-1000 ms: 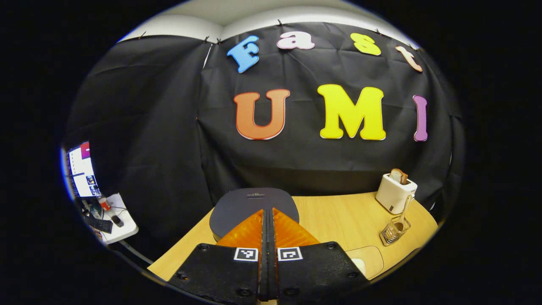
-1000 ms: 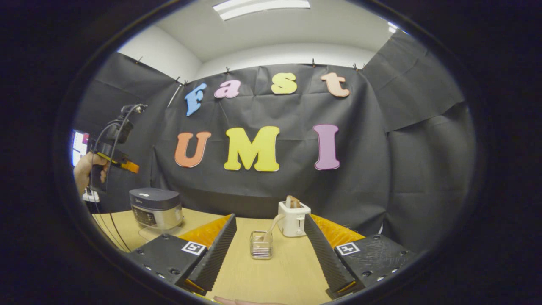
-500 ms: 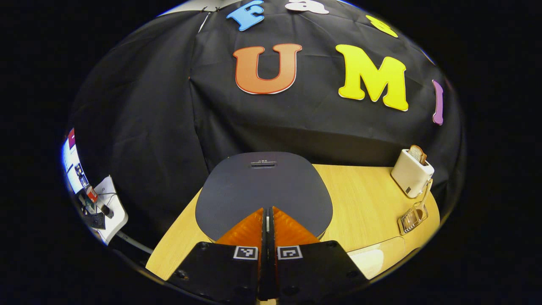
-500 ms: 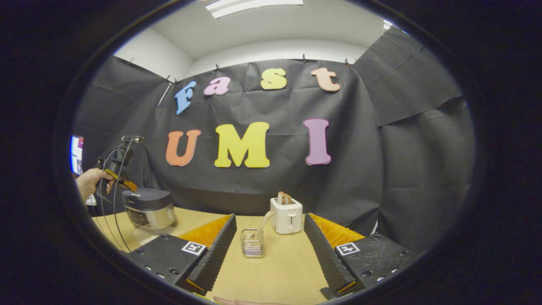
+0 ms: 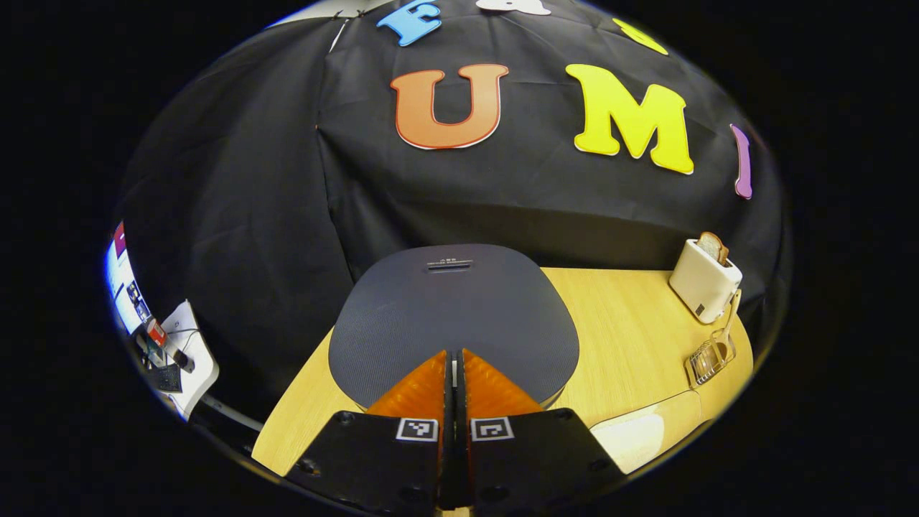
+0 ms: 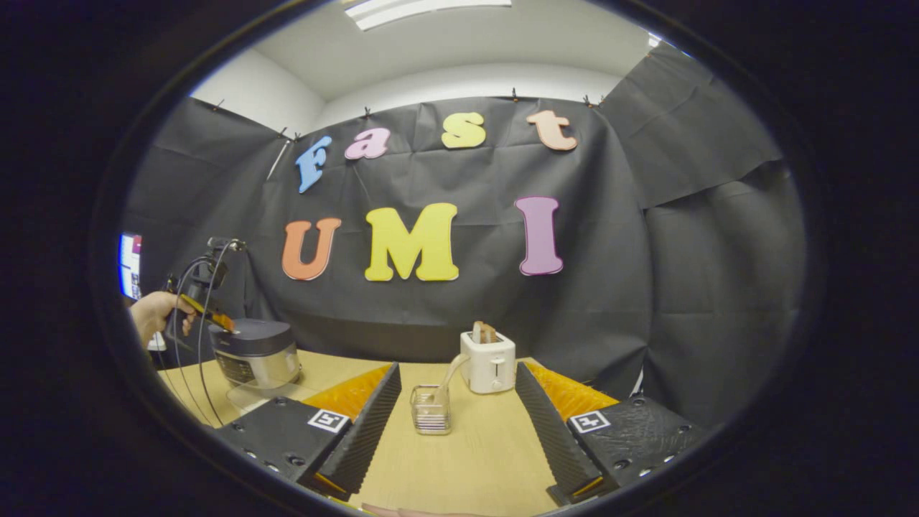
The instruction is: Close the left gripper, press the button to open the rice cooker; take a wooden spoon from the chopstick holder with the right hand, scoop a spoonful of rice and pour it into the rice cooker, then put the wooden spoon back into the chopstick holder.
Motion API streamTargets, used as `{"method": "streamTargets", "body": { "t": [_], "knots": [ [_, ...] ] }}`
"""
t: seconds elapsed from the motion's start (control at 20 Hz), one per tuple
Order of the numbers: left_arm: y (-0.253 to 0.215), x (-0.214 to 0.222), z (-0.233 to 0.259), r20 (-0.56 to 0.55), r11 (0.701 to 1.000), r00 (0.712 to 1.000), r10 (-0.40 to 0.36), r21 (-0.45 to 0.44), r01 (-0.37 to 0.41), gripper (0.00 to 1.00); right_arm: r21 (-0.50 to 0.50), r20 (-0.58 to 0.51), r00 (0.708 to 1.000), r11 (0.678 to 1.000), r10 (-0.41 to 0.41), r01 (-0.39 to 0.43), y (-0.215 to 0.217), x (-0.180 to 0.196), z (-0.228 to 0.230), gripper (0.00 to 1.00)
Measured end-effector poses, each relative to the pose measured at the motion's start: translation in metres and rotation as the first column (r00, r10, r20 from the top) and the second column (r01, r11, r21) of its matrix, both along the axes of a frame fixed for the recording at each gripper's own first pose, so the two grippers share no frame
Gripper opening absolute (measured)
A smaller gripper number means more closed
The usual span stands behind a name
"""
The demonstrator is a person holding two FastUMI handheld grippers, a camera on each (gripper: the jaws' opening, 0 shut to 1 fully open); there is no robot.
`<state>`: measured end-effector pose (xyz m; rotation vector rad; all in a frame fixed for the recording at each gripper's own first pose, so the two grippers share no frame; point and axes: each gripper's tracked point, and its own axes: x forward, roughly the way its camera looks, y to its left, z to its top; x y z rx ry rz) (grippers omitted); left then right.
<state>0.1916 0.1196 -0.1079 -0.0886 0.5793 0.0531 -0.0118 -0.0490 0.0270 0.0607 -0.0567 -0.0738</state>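
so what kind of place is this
Probably a staged recording booth, not a real kitchen: black cloth hangs as the wall behind a wooden table set with a rice cooker, a toaster and a chopstick holder.

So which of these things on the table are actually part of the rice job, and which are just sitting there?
For the job:
rice cooker, lid shut
wooden spoon
chopstick holder
left gripper, shut
right gripper, open

Just there:
toaster with bread
monitor beside the table

Left gripper view close above the dark grey rounded rice cooker lid (image 5: pixel 454 316) facing the wall, right gripper view low over the light wooden table (image 6: pixel 467 452), farther back, both sharing the white toaster (image 5: pixel 703 280).
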Motion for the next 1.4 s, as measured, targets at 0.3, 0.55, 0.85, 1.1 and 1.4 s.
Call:
{"method": "streamTargets", "body": {
  "t": [0.3, 0.55, 0.85, 1.1, 1.4],
  "knots": [
    [-0.001, 0.0, -0.004, -0.028, 0.999, 1.0, 0.01, -0.039, -0.011, 0.03, -0.007, -0.008, 1.0, 1.0, 0.003, -0.003, 0.003, 0.0, -0.001, 0.96],
    [0.0, 0.001, 0.004, 0.02, 0.999, 1.0, 0.011, -0.04, -0.01, 0.03, -0.012, -0.002, 1.0, 1.0, 0.001, -0.001, 0.002, -0.003, 0.002, 0.95],
    [0.003, 0.001, 0.062, 0.242, 0.999, 0.97, 0.015, -0.033, -0.008, 0.1, 0.001, -0.015, 1.0, 1.0, -0.005, 0.005, -0.004, 0.002, -0.002, 0.95],
    [0.0, -0.033, 0.096, 0.328, 0.998, 0.943, 0.052, 0.011, -0.059, 0.92, -0.008, -0.02, 1.0, 1.0, -0.015, 0.015, -0.004, 0.008, -0.007, 0.96],
    [-0.003, -0.083, 0.101, 0.434, 0.998, 0.899, 0.052, 0.017, -0.065, 0.98, -0.033, -0.045, 0.999, 0.999, 0.009, -0.011, 0.01, 0.018, -0.018, 0.96]
  ]
}}
